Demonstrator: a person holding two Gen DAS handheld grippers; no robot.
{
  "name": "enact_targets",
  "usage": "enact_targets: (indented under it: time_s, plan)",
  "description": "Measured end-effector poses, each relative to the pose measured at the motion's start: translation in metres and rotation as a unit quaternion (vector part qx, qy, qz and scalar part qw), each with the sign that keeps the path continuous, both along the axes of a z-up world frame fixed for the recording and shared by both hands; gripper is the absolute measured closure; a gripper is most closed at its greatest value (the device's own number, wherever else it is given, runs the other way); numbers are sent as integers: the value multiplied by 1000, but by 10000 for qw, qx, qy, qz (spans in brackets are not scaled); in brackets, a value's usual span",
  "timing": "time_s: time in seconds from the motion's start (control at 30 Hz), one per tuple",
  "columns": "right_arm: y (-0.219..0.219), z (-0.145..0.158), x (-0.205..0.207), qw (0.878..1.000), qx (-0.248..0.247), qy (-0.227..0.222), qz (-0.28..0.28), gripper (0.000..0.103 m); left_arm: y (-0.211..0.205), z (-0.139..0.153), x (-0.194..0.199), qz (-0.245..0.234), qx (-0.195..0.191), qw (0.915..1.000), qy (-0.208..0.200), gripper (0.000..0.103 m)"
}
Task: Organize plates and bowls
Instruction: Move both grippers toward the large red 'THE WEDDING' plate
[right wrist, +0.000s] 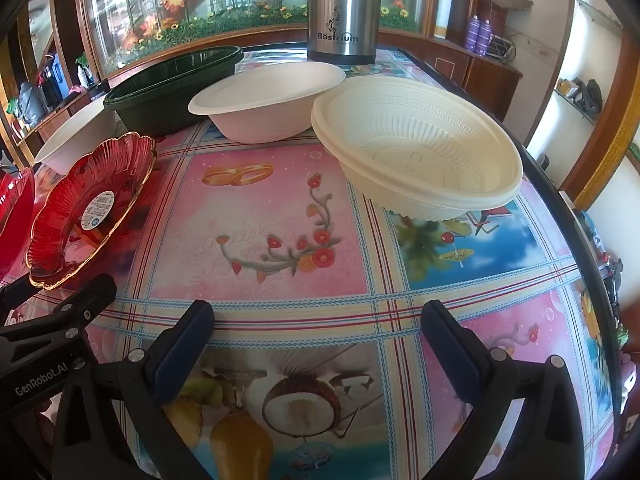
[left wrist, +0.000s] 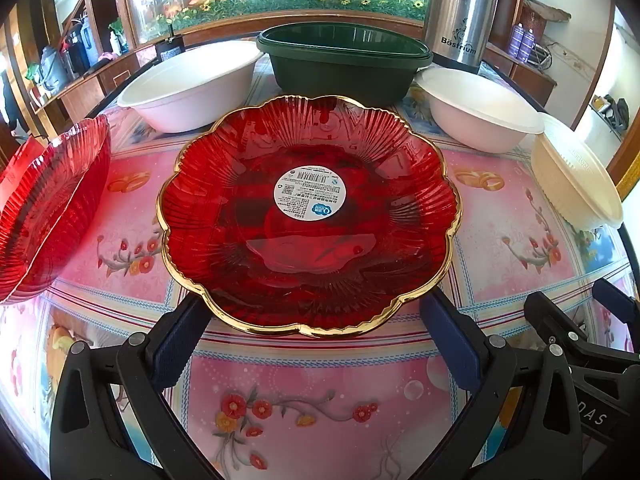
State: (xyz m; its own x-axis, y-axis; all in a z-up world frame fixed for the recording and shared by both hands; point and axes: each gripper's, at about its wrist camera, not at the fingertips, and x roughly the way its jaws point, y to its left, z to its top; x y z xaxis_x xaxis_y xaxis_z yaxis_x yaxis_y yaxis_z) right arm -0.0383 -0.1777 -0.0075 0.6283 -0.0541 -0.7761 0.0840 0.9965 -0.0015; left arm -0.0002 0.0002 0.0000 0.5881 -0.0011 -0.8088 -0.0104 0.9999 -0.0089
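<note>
A red glass plate (left wrist: 308,248) with a gold scalloped rim and a round white sticker lies flat on the table, right in front of my left gripper (left wrist: 316,340). That gripper is open, its fingers flanking the plate's near edge without touching. A second red dish (left wrist: 48,208) sits at the far left. Behind stand two white bowls (left wrist: 192,84) (left wrist: 480,116), a dark green bowl (left wrist: 344,64) and a cream ribbed bowl (left wrist: 576,176). My right gripper (right wrist: 320,344) is open over bare tablecloth, with the cream bowl (right wrist: 420,152) ahead to the right and the red plate (right wrist: 88,204) at left.
A steel thermos (right wrist: 340,8) stands at the table's back edge. The table (right wrist: 256,216) has a colourful floral cloth and a dark rim on the right. Wooden cabinets and shelves surround it. The left gripper's body (right wrist: 48,340) shows at the right view's lower left.
</note>
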Motion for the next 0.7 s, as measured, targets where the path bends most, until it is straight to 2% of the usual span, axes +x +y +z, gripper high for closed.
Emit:
enact_targets:
  time_s: [0.27, 0.47, 0.6, 0.7]
  plan:
    - [0, 0, 0, 10000, 1, 6, 1, 0, 0, 0, 0, -2, 7, 10000, 20, 0]
    - [0, 0, 1, 10000, 1, 94, -17, 0, 1, 1, -3, -93, 34, 9998, 195, 0]
    - [-3, 4, 3, 9994, 50, 345, -37, 0, 4, 10, -14, -177, -80, 9995, 264, 0]
    - [-5, 13, -11, 9991, 220, 366, -4, 0, 6, 24, -27, -218, -83, 9996, 151, 0]
